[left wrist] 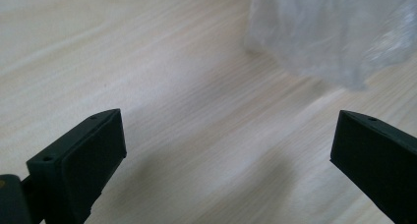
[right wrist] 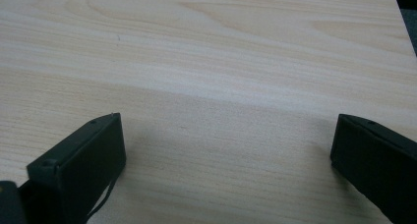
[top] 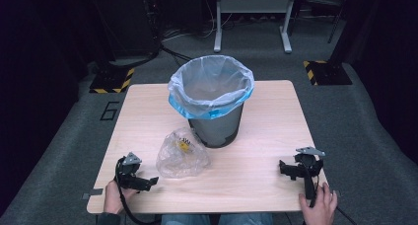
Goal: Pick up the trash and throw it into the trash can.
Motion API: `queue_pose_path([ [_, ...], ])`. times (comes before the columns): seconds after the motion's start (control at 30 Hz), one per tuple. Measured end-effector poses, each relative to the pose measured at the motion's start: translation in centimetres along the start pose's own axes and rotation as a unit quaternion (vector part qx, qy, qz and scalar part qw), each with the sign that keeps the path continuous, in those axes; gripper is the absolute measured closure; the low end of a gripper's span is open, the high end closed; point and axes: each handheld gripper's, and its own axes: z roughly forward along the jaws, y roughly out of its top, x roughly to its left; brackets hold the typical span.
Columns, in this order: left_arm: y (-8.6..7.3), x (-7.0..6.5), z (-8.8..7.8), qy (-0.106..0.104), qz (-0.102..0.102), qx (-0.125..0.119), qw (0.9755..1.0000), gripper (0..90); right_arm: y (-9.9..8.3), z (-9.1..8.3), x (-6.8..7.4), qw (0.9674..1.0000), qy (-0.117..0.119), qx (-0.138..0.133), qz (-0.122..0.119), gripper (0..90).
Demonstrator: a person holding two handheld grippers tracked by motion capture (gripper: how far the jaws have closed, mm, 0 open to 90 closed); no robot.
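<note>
While both jaws are spread wide and nothing is grasped, the left gripper [top: 148,181] is held just beside one crumpled clear plastic bag [top: 181,155], which lies on the light wooden table [top: 266,136] against one dark bin lined with translucent blue-edged film [top: 212,100]. Well apart, the right gripper [top: 286,168] is likewise spread, empty.

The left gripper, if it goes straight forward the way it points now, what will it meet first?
Probably the clear plastic bag. The left gripper is open over bare table, with the bag ahead, slightly right of its line.
</note>
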Motion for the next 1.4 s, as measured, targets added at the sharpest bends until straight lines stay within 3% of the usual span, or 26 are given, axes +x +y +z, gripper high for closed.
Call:
queue_pose_path([
  [0.33, 3.4, -1.2, -2.4, -0.003, 0.047, -0.012, 0.9988, 0.0, 0.0, 0.0, 0.0, 1.0000, 0.000, 0.000, 0.000, 0.0],
  [0.37, 3.8, -1.3, -2.5, -0.007, 0.048, -0.011, 0.9988, 0.0, 0.0, 0.0, 0.0, 1.0000, 0.000, 0.000, 0.000, 0.0],
  [0.4, 4.5, -1.4, -2.6, -0.008, 0.063, -0.008, 0.9979, 0.0, 0.0, 0.0, 0.0, 1.0000, 0.002, 0.000, 0.001, 0.0],
  [0.7, 7.2, -2.3, -2.8, -0.008, 0.099, -0.002, 0.9950, 0.0, 0.0, 0.0, 0.0, 1.0000, 0.000, 0.000, 0.000, 0.0],
  [0.9, 9.1, -3.2, -2.2, -0.013, 0.123, 0.002, 0.9923, 0.0, 0.0, 0.0, 0.0, 1.0000, 0.000, 0.000, 0.000, 0.0],
  [1.03, 10.7, -4.3, -0.8, -0.022, 0.146, 0.019, 0.9888, 0.0, 0.0, 0.0, 0.0, 1.0000, 0.000, 0.000, 0.000, 0.0],
  [1.4, 11.8, -6.2, 2.2, -0.032, 0.164, 0.044, 0.9850, 0.0, 0.0, 0.0, 0.0, 1.0000, 0.001, 0.000, 0.000, 0.0],
])
